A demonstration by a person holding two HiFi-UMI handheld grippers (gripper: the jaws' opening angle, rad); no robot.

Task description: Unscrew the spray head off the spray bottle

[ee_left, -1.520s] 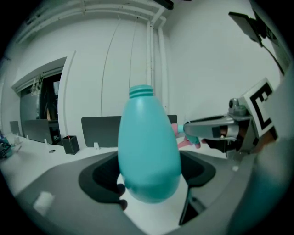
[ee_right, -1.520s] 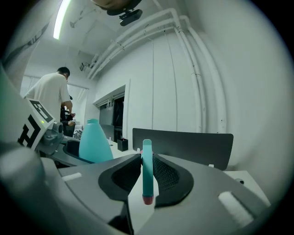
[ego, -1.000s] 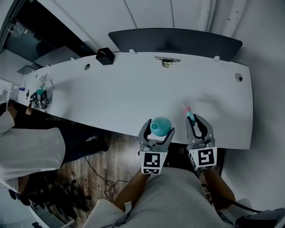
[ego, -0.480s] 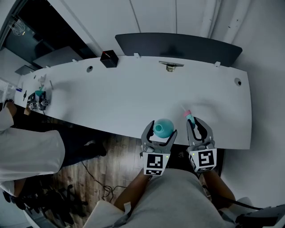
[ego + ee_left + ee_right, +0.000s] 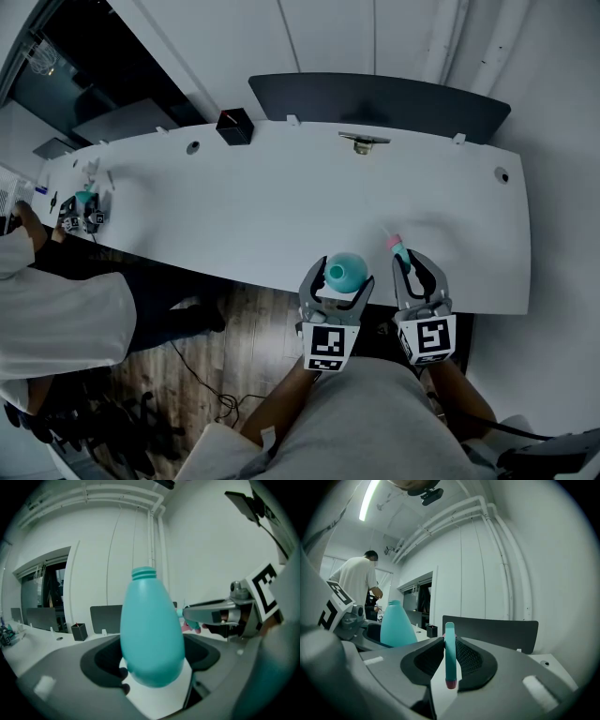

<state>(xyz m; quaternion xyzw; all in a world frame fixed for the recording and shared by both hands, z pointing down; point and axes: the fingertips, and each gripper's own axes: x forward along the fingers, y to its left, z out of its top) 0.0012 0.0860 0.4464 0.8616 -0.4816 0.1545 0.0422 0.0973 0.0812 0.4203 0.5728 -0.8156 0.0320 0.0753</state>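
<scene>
the left gripper [image 5: 336, 277] had its fingers spread wide and clamped on the belly of the teal bottle [image 5: 152, 634], which stood upright with its threaded neck bare. just beside it, the right gripper [image 5: 418, 270] pinched the slim, pink-tipped spray head [image 5: 449, 654] between nearly closed fingers. both hung at the near edge of the white tabletop [image 5: 281, 206].

Office: long white desk [image 5: 281, 206] (cable holes [image 5: 192, 147]).
</scene>
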